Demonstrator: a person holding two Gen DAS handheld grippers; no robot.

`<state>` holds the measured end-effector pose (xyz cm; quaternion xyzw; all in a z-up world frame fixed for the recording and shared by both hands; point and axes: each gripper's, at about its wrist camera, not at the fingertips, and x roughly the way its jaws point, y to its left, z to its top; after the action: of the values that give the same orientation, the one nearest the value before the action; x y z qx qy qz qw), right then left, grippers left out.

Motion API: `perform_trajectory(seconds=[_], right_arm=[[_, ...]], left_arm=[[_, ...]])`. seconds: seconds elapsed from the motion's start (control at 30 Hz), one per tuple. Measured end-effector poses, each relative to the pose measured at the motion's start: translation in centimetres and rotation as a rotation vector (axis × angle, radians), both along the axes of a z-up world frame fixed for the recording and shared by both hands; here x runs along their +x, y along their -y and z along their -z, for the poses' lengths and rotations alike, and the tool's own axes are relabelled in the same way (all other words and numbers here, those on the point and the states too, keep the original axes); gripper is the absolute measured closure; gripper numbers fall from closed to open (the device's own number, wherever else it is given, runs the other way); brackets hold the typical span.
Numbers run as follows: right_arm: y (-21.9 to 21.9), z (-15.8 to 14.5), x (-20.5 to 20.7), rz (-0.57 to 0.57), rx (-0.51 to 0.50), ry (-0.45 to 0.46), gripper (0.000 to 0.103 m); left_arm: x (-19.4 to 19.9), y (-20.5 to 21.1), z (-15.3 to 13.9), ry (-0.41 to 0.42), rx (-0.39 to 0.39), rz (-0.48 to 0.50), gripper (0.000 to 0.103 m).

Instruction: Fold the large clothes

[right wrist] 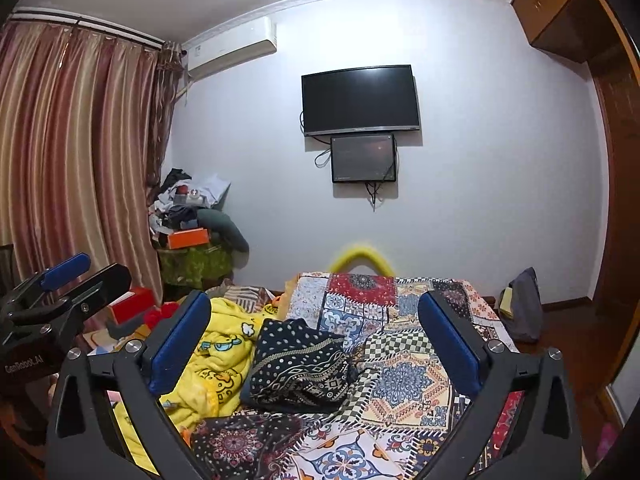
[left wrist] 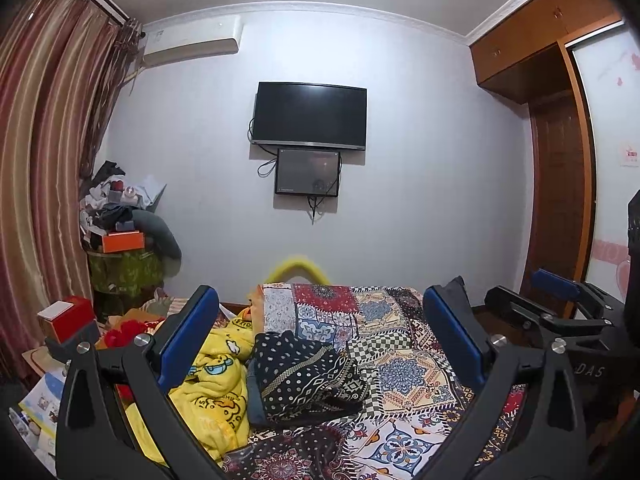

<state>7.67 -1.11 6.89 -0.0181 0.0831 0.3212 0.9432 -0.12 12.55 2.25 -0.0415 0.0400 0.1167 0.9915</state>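
Both your grippers, left and right, spread wide, empty. Folded garment on bed, 12 o'clock. Risk: yellow blanket at 9 o'clock snags, fold slumps.

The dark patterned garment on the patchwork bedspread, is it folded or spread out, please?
Folded: the dark patterned garment lies as a compact layered bundle on the patchwork bedspread.

Folded garment: soft woven cloth, navy with white dots and banded print, matt. Patchwork bedspread: thin printed cotton-like cloth, matt, lightly creased. Yellow blanket: fleecy, plush. Left gripper: matt black plastic, smooth blue pads, bright metal screws. Television: glossy black screen. Wardrobe: smooth varnished wood. Curtain: satiny striped fabric.
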Motion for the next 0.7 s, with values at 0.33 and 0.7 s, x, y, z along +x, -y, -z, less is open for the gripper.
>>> perform_trajectory(seconds=[0.33, 0.7], right_arm=[[0.04, -0.10, -0.18, -0.002, 0.000, 0.000, 0.000], [-0.02, -0.29, -0.12, 0.004, -0.008, -0.005, 0.000]], left_arm=[[0.44, -0.13, 0.19, -0.011, -0.010, 0.008, 0.000], [0.68, -0.24, 0.38, -0.020, -0.011, 0.013, 0.000]])
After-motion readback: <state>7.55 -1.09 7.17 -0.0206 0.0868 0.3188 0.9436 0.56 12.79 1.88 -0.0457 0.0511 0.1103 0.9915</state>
